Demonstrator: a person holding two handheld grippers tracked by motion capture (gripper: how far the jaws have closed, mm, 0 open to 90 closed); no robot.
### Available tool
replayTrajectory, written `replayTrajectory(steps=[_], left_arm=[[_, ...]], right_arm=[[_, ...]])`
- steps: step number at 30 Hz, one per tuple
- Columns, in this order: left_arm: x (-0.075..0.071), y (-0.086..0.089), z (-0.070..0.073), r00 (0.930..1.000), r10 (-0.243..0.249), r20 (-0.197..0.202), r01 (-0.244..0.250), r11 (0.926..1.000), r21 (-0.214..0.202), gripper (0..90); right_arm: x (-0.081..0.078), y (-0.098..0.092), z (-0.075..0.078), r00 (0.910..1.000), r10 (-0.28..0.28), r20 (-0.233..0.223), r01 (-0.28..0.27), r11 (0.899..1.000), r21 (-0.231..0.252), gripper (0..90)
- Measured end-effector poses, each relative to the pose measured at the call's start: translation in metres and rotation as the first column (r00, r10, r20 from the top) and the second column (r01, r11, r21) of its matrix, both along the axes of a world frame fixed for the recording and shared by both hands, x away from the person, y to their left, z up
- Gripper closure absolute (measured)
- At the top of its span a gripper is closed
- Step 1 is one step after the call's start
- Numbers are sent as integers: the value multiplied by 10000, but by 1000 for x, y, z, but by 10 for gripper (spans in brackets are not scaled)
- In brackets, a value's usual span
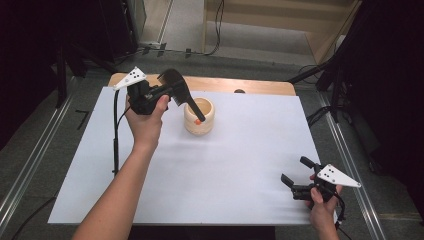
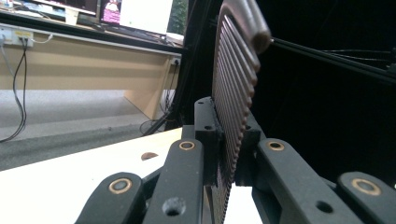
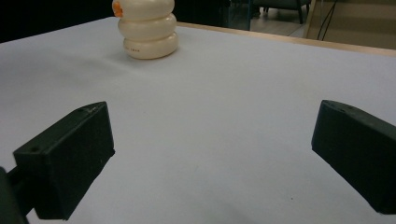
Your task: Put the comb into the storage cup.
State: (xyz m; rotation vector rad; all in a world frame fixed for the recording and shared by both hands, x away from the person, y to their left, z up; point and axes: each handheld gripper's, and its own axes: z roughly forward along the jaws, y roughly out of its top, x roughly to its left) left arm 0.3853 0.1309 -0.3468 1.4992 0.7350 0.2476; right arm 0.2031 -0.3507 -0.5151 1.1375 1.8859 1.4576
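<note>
A cream ribbed pot (image 1: 200, 116) stands on the white table sheet (image 1: 225, 160), back of centre, and appears far off in the right gripper view (image 3: 148, 32). My left gripper (image 1: 170, 92) is raised just left of the pot and shut on a dark ribbed tool (image 1: 186, 97). The tool slants down over the pot's front, ending at a small orange bit (image 1: 198, 121). In the left gripper view the brown ribbed tool (image 2: 233, 88) stands clamped between the jaws (image 2: 224, 140). My right gripper (image 1: 295, 170) rests open near the front right corner, its jaws (image 3: 224, 154) wide apart with nothing between them.
The wooden table edge (image 1: 225, 84) with a small hole (image 1: 240, 91) shows behind the sheet. Metal rails run along both sides of the table, and cables lie on the floor beyond. The left gripper's cable (image 1: 116, 135) hangs over the sheet's left part.
</note>
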Motion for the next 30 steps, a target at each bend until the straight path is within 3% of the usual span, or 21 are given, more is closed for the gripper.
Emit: replayTrajectory(steps=[7,18,30], left_arm=[[5,0,3,9996,232,129,-235,9995,210,848],[14,-2,4,9953,878,400,-884,9960,143,848],[26,-6,-11,9922,1181,402,-1194,9923,335,847]], right_arm=[[0,0,0,10000,0,10,0,10000,33,0],[0,0,0,10000,62,41,-62,10000,15,0],[0,0,0,10000,55,44,-55,10000,3,0]])
